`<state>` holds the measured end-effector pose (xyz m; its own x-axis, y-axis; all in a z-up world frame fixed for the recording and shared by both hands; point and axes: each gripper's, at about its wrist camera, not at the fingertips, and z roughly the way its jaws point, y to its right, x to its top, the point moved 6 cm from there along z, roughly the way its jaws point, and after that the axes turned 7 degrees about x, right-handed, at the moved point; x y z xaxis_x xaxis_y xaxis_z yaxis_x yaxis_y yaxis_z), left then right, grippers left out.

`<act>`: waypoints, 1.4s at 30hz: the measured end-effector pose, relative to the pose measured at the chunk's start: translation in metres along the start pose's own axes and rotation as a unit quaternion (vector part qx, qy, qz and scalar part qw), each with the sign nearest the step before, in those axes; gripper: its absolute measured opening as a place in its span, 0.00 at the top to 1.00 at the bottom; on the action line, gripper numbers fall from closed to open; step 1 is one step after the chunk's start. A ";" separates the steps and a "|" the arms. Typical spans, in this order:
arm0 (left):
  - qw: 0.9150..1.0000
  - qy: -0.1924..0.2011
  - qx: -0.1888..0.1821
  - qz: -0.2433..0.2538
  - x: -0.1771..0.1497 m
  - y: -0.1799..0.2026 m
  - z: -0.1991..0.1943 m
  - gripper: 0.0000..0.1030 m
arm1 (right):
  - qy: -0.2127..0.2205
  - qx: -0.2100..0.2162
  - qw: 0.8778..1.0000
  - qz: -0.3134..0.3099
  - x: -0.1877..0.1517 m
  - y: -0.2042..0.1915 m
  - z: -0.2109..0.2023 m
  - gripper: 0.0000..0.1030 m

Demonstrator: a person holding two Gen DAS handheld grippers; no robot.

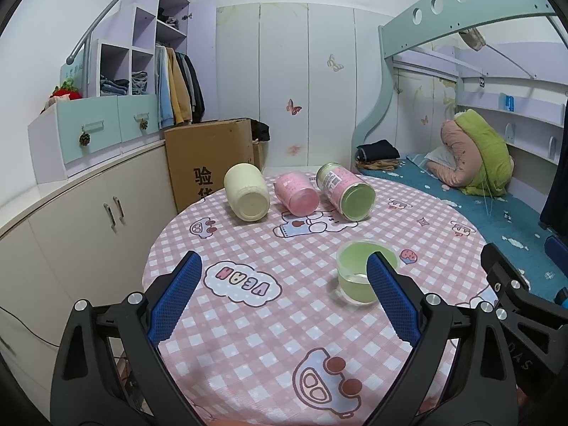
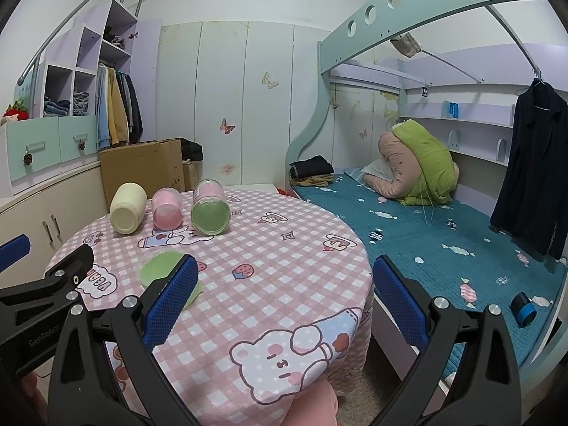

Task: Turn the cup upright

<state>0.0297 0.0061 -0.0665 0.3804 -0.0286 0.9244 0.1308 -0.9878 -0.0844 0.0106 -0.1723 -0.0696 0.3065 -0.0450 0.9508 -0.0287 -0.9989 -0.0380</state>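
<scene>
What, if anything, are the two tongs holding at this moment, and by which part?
Nothing is held. The left tongs and the right tongs are both open and empty above the table; the upright green cup stands free.

A child's bedroom in a home; a bunk bed (image 2: pixel 426 234) with a blue sheet, hanging clothes (image 1: pixel 179 85), butterfly stickers (image 1: pixel 294 107) on wardrobe doors; a cartoon tablecloth (image 1: pixel 284 305).
</scene>
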 end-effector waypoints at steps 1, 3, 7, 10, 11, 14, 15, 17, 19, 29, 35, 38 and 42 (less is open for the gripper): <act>1.000 -0.001 0.000 -0.001 0.000 0.000 0.000 0.08 | 0.000 -0.001 1.000 -0.001 0.000 0.000 0.000 0.08; 1.000 0.000 -0.001 -0.002 0.000 0.000 0.000 0.08 | -0.001 -0.002 1.000 -0.003 0.000 0.000 0.000 0.08; 1.000 -0.001 0.000 -0.001 0.000 -0.001 0.000 0.08 | 0.003 0.000 1.000 -0.002 0.001 -0.001 -0.001 0.08; 1.000 -0.001 -0.001 0.000 0.000 -0.001 -0.001 0.08 | 0.002 0.001 1.000 -0.001 0.000 -0.002 -0.001 0.08; 1.000 -0.001 -0.001 -0.001 0.001 -0.002 -0.001 0.08 | 0.002 0.001 1.000 -0.001 0.000 -0.002 -0.002 0.08; 1.000 -0.001 -0.001 0.000 0.000 -0.002 -0.001 0.08 | 0.003 0.002 1.000 -0.001 0.001 -0.002 -0.002 0.08; 1.000 -0.002 -0.001 0.000 0.001 -0.002 -0.001 0.08 | 0.004 0.001 1.000 -0.002 0.001 -0.003 -0.002 0.08; 1.000 -0.004 -0.001 0.000 0.000 -0.002 -0.001 0.08 | 0.005 0.001 1.000 -0.002 0.001 -0.003 -0.003 0.08; 1.000 -0.005 -0.003 -0.001 0.000 -0.003 -0.002 0.08 | 0.006 0.001 1.000 -0.001 0.001 -0.003 -0.003 0.08; 1.000 -0.008 -0.003 -0.006 0.000 -0.003 -0.001 0.08 | 0.007 0.013 1.000 0.001 0.002 -0.006 -0.004 0.08; 1.000 -0.026 0.000 0.003 -0.006 0.001 0.007 0.08 | 0.006 0.018 1.000 -0.001 0.000 -0.007 -0.004 0.08; 0.999 -0.034 0.001 0.004 -0.008 0.002 0.010 0.08 | 0.004 0.013 1.000 -0.004 0.000 -0.006 -0.003 0.08; 0.999 -0.044 0.002 0.002 -0.011 0.001 0.014 0.08 | 0.001 0.009 1.000 -0.002 -0.002 -0.003 -0.002 0.08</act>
<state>0.0383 0.0078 -0.0816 0.4606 -0.0195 0.8874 0.1316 -0.9872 -0.0900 0.0083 -0.1696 -0.0707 0.3048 -0.0410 0.9515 -0.0096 -0.9992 -0.0400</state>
